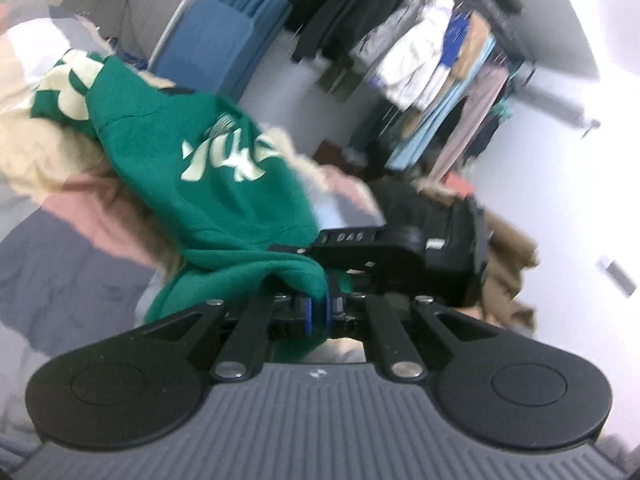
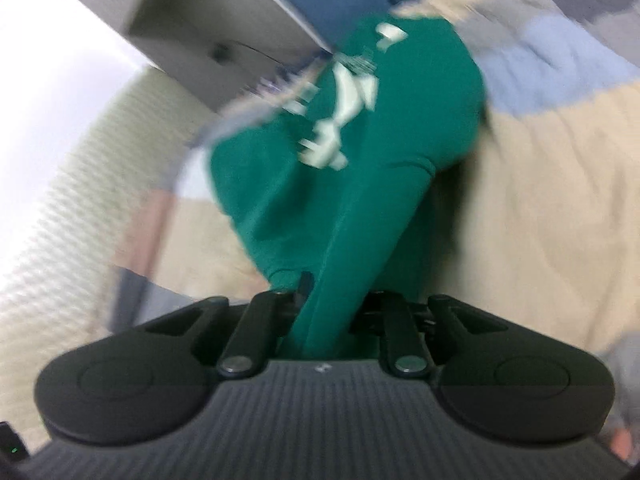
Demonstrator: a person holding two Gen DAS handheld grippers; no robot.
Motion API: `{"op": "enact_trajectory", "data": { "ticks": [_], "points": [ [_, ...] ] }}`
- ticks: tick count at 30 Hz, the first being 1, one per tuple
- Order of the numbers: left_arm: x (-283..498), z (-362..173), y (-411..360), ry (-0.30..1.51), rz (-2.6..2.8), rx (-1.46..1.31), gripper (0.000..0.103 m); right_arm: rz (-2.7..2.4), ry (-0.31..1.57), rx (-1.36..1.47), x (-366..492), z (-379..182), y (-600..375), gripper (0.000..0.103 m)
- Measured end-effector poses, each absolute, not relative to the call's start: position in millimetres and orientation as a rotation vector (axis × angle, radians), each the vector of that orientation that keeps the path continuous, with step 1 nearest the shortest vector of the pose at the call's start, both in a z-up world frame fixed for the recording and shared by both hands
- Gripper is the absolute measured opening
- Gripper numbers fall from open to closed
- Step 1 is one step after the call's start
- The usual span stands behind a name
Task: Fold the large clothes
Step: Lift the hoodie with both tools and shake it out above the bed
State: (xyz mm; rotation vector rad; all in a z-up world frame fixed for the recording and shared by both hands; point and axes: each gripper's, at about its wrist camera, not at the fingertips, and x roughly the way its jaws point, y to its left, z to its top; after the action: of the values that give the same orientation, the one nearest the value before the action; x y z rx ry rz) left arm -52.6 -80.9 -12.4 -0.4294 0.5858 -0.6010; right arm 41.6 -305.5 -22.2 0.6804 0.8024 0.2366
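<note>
A green sweatshirt (image 1: 224,184) with cream lettering hangs stretched above a bed covered in a patchwork blanket (image 1: 80,232). In the left wrist view my left gripper (image 1: 318,312) is shut on a fold of the green fabric, its blue pads (image 1: 308,314) pressed close together. The other gripper's black body shows just beyond it at right. In the right wrist view the green sweatshirt (image 2: 360,160) runs down as a thick band into my right gripper (image 2: 328,312), whose jaws are shut on it. The picture is blurred.
A rack of hanging clothes (image 1: 420,60) and a blue curtain (image 1: 240,12) stand behind the bed against a white wall. A brown garment (image 1: 508,264) lies at the right. In the right wrist view the blanket (image 2: 540,220) spreads beneath the sweatshirt, with a grey cabinet (image 2: 208,32) beyond.
</note>
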Motion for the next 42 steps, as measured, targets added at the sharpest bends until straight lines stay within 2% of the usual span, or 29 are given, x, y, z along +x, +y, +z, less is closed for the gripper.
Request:
{"op": "enact_trajectory", "data": {
  "ticks": [1,2,3,5,6,7,9,17,24,32,34,36,37,39,40,41,42],
  "points": [
    [-54.7,-15.8,-81.9,0.601,-0.589,-0.423,0.009,0.221,0.818,0.69,44.1,-25.2,-305.2,0.019],
    [-49.2,-22.9,-79.1,0.614,-0.585,-0.418,0.018,0.209,0.824,0.705,47.4,-25.9,-304.4,0.019],
    [-47.5,-24.7,-76.4,0.623,-0.589,-0.415,0.038,0.198,0.823,0.718,47.4,-27.7,-307.2,0.02],
    [-43.9,-25.5,-68.1,0.63,-0.611,-0.403,0.066,0.171,0.812,0.751,46.7,-24.5,-308.7,0.028],
    [-42.5,-24.2,-63.8,0.629,-0.619,-0.396,0.069,0.159,0.809,0.767,42.8,-26.5,-314.0,0.04],
    [-41.6,-24.8,-55.8,0.631,-0.615,-0.392,0.07,0.143,0.808,0.786,42.5,-29.3,-319.4,0.058],
    [-30.6,-25.0,-35.4,0.646,-0.595,-0.412,0.073,0.107,0.791,0.835,41.2,-30.0,-326.4,0.074],
    [64.5,-33.1,33.4,0.684,-0.388,-0.502,0.076,-0.042,0.773,0.822,60.8,-24.0,-364.1,0.074],
    [173.9,-81.5,35.0,0.767,-0.364,-0.621,0.076,-0.048,0.802,0.746,109.0,-30.4,-385.2,0.073],
    [241.0,-130.4,25.7,0.742,-0.428,-0.698,0.073,-0.01,0.886,0.788,145.4,-74.7,-381.6,0.073],
    [251.1,-139.9,23.4,0.746,-0.468,-0.72,0.065,-0.001,0.854,0.788,151.8,-75.3,-382.0,0.073],
    [261.4,-150.5,22.7,0.774,-0.483,-0.757,0.044,0.003,0.853,0.75,160.2,-77.4,-378.5,0.073],
    [268.4,-156.6,21.4,0.798,-0.485,-0.765,0.042,0.005,0.86,0.739,163.6,-79.1,-377.3,0.073],
    [277.8,-163.2,17.9,0.83,-0.446,-0.73,0.019,0.004,0.861,0.729,166.5,-80.2,-376.2,0.072],
    [280.4,-164.9,16.1,0.833,-0.436,-0.701,0.015,0.009,0.856,0.725,167.4,-79.1,-376.7,0.068],
    [281.2,-165.1,14.8,0.829,-0.432,-0.682,0.007,0.011,0.85,0.715,168.1,-77.2,-378.3,0.064],
    [281.2,-164.7,14.1,0.823,-0.431,-0.674,0.004,0.006,0.845,0.705,167.4,-74.9,-379.8,0.054]
  ]
}}
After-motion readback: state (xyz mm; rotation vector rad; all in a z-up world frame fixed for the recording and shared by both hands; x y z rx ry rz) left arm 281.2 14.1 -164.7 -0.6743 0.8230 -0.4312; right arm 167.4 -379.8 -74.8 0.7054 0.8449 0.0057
